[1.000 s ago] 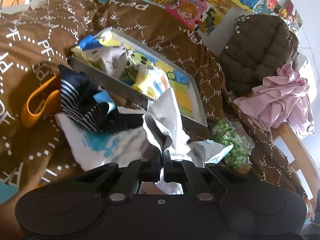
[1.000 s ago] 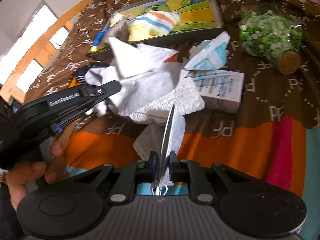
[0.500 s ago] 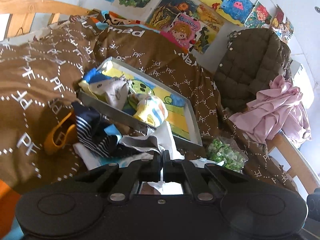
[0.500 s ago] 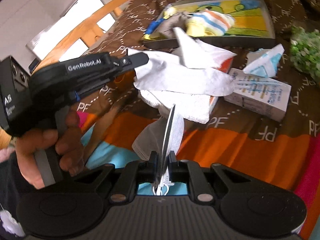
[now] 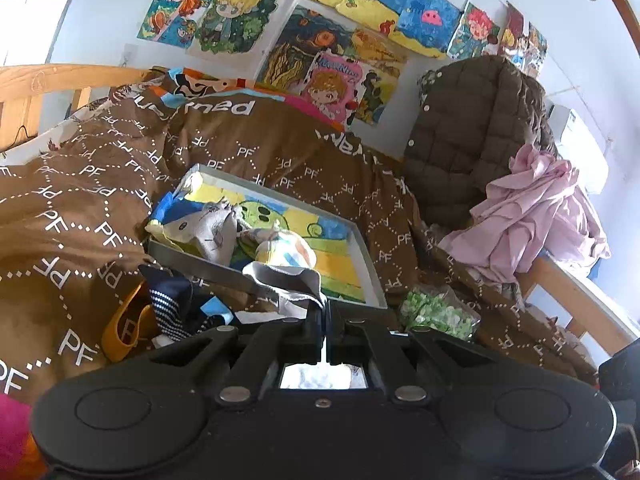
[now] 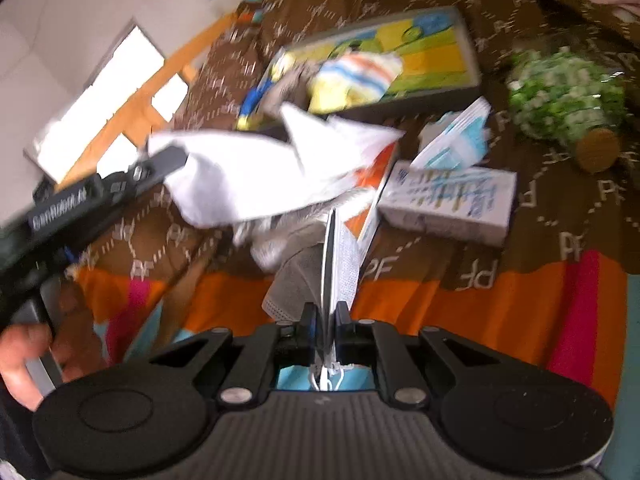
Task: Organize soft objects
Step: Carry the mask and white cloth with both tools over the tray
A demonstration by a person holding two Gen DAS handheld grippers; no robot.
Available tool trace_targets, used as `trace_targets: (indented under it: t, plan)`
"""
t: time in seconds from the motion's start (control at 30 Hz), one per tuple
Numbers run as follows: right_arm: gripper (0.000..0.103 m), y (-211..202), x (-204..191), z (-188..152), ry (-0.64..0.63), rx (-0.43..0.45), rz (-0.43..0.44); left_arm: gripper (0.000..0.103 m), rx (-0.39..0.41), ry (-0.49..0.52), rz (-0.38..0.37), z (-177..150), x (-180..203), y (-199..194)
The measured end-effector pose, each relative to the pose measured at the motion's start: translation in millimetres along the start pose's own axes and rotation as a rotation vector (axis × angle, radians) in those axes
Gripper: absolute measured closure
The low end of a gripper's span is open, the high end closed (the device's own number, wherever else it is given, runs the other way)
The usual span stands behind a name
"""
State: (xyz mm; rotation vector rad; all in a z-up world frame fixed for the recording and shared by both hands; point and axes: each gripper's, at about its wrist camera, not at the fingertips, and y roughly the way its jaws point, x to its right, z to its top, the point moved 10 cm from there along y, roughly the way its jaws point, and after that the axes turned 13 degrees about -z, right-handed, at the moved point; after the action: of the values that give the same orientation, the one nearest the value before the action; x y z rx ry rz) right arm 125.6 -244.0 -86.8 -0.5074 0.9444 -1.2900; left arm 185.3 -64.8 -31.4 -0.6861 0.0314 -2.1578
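Observation:
My left gripper (image 5: 325, 312) is shut on a white cloth (image 5: 294, 286). In the right wrist view that same white cloth (image 6: 248, 172) hangs stretched out in the air from the left gripper (image 6: 172, 158), above the pile. My right gripper (image 6: 326, 316) is shut on a white face mask (image 6: 340, 264), held edge-on with its ear loops at the jaws. A grey tray (image 5: 360, 240) with a cartoon lining lies on the brown bedspread and holds a striped baby garment (image 5: 286, 250) and a grey cloth (image 5: 216, 232). The grey tray (image 6: 468, 48) sits beyond the lifted cloth in the blurred right view.
A dark striped garment (image 5: 168, 300) and an orange shoe (image 5: 120, 332) lie left of the tray. A bag of green bits (image 5: 436, 312) lies to its right. White boxes (image 6: 452, 200) rest near the pile. A brown jacket (image 5: 472, 140) and pink clothes (image 5: 532, 216) hang on the bed rail.
My left gripper rose with the white cloth, pulling it off the pile and stretching it in the air. My right gripper moved a little with the mask in it.

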Motion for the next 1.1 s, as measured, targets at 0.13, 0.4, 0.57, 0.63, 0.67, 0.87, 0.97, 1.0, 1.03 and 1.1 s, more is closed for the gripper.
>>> trace_targets:
  t: [0.13,0.4,0.57,0.63,0.67,0.87,0.97,1.0,1.03,1.1]
  plan:
    - [0.093,-11,10,14,0.067,0.062,0.031,0.103,0.012,-0.002,-0.016,4,4,-3]
    - [0.093,-29,17,40,0.112,0.233,0.045,0.103,0.048,0.011,-0.067,15,18,-7]
    - [0.093,-28,17,54,0.101,0.306,0.019,0.103,0.063,0.025,-0.100,23,26,-2]
    - [0.093,-26,14,63,0.082,0.341,0.003,0.103,0.066,0.032,-0.110,30,29,4]
    - [0.093,-25,13,68,0.076,0.360,-0.002,0.103,0.071,0.035,-0.118,35,30,7]
    - [0.093,-14,20,106,0.093,0.464,-0.018,0.103,0.106,0.066,-0.160,68,37,29]
    - [0.093,-2,27,126,0.122,0.487,-0.017,0.103,0.109,0.101,-0.160,83,37,51]
    - [0.093,2,28,131,0.127,0.488,-0.017,0.103,0.104,0.125,-0.157,86,37,60]
    - [0.092,7,29,137,0.128,0.490,-0.016,0.103,0.102,0.148,-0.151,90,36,67]
    - [0.092,18,29,145,0.129,0.486,-0.008,0.103,0.103,0.181,-0.148,95,31,82]
